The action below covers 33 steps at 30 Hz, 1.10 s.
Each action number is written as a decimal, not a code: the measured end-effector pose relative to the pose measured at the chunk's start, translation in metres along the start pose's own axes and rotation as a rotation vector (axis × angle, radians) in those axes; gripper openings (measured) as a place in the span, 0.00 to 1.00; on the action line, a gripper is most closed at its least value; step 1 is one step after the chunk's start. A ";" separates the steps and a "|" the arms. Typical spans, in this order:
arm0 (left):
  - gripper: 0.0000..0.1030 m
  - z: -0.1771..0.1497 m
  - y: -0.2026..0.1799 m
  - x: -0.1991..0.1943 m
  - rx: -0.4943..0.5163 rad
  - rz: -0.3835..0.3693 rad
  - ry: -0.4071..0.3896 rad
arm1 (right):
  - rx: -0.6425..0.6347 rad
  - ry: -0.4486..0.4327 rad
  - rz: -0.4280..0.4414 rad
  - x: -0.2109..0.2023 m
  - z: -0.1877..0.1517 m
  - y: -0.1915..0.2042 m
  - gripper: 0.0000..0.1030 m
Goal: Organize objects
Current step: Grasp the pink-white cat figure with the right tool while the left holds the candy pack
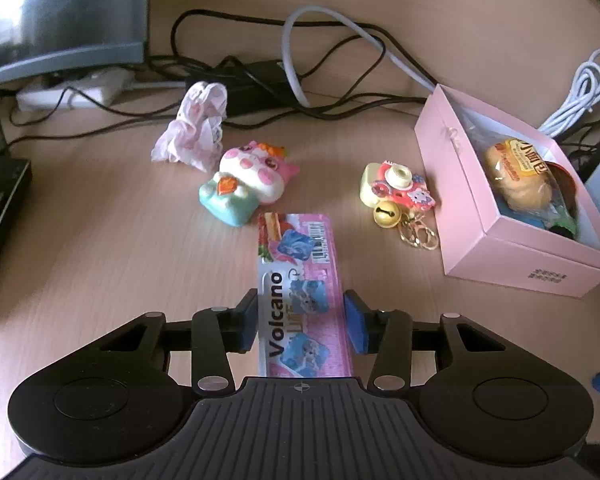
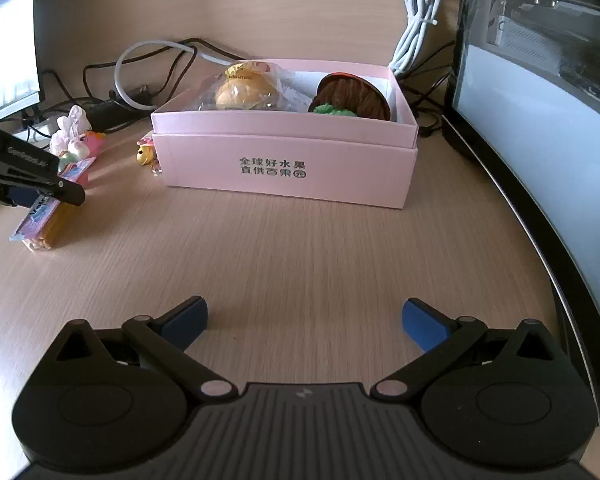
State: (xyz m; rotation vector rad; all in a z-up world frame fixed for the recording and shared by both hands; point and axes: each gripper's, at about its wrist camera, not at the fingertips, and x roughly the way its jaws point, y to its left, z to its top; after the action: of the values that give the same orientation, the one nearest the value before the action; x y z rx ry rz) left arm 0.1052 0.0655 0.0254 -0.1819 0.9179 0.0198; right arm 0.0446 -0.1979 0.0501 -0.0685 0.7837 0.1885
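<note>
Plainly, "Volcano" marks the pink packet [image 1: 300, 292] between the left tool [image 1: 301, 322].

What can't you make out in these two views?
- Candy pack: its near end is hidden by the left gripper body in the left view.
- Pink box: its bottom is hidden behind the bun and the brown item.
- Keychain: mostly behind the box in the right view.
</note>
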 end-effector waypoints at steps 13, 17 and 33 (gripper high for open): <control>0.46 -0.032 0.095 -0.081 -0.187 -0.065 -0.021 | -0.198 -0.081 0.241 -0.003 0.073 0.111 1.00; 0.46 -0.046 0.131 -0.106 -0.224 -0.065 -0.004 | -0.320 -0.121 0.305 0.018 0.096 0.174 1.00; 0.46 -0.065 0.199 -0.145 -0.305 -0.037 -0.009 | -0.438 -0.002 0.257 0.094 0.120 0.261 0.47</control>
State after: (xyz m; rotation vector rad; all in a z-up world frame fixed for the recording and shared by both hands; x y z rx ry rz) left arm -0.0528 0.2597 0.0724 -0.4815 0.8996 0.1271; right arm 0.1422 0.0875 0.0710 -0.3823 0.7372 0.6030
